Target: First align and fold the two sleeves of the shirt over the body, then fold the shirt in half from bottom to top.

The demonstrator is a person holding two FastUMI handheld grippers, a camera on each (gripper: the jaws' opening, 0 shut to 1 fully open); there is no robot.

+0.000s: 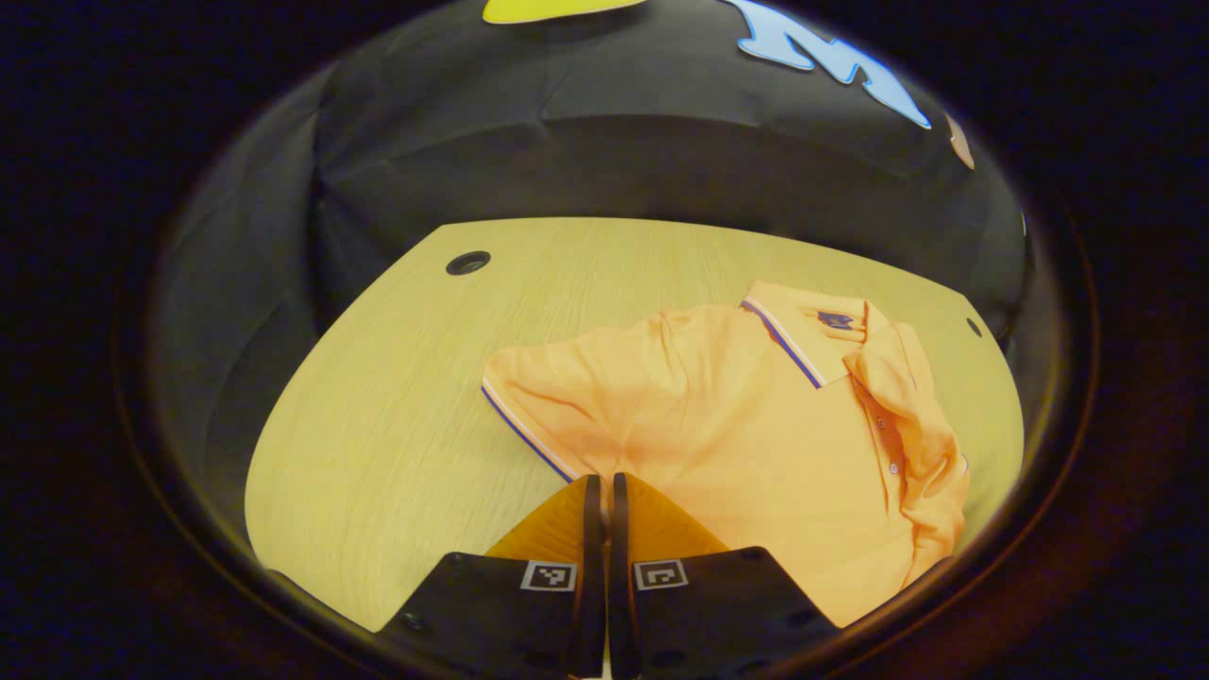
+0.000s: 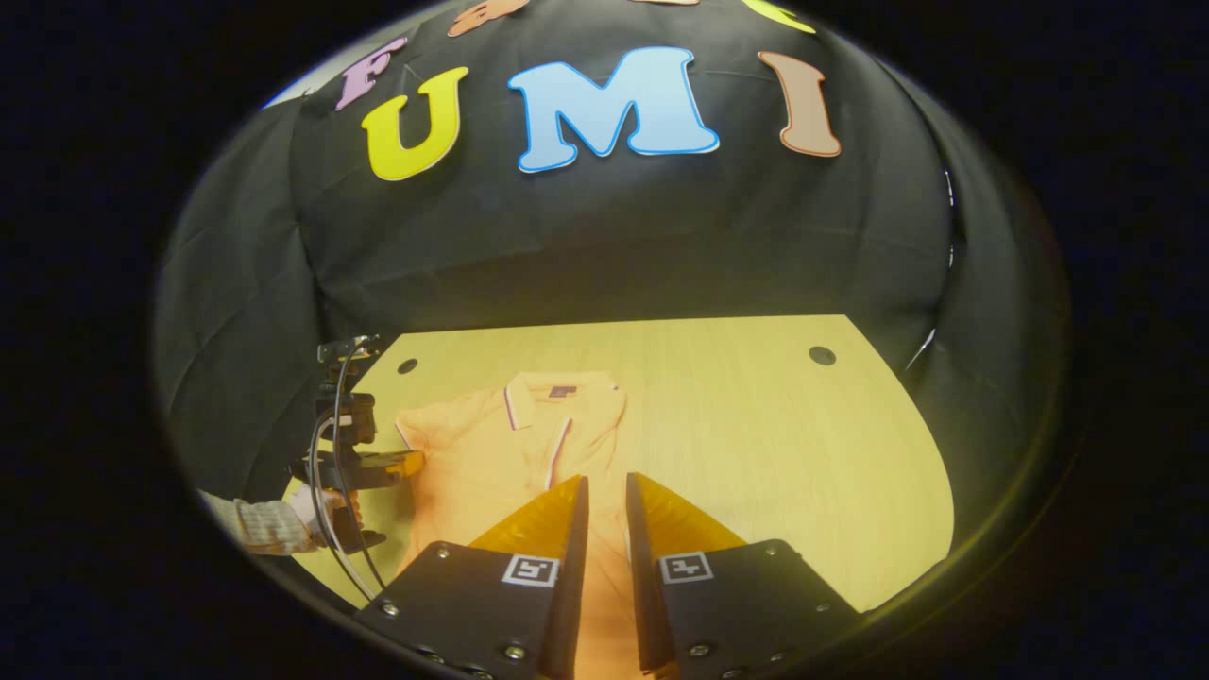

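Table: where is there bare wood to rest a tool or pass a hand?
The table is bare to the right of the shirt, out to its curved edge. In the left gripper view, bare wood also lies left of the striped sleeve and behind the collar. It is crowded at the shirt's left edge, where the left tool sits.

1. Your left gripper (image 1: 604, 484): fingers drawn almost together, a thin slit between them, pointing forward and down. In the right gripper view it (image 2: 401, 463) sits far left, fingers pointing right.
2. Your left hand (image 2: 331, 510): wrapped round that gripper's handle, a light sleeve (image 2: 260, 524) at the wrist.
3. Your right gripper (image 2: 604, 486): fingers slightly parted, a narrow gap between them, aimed forward and down.
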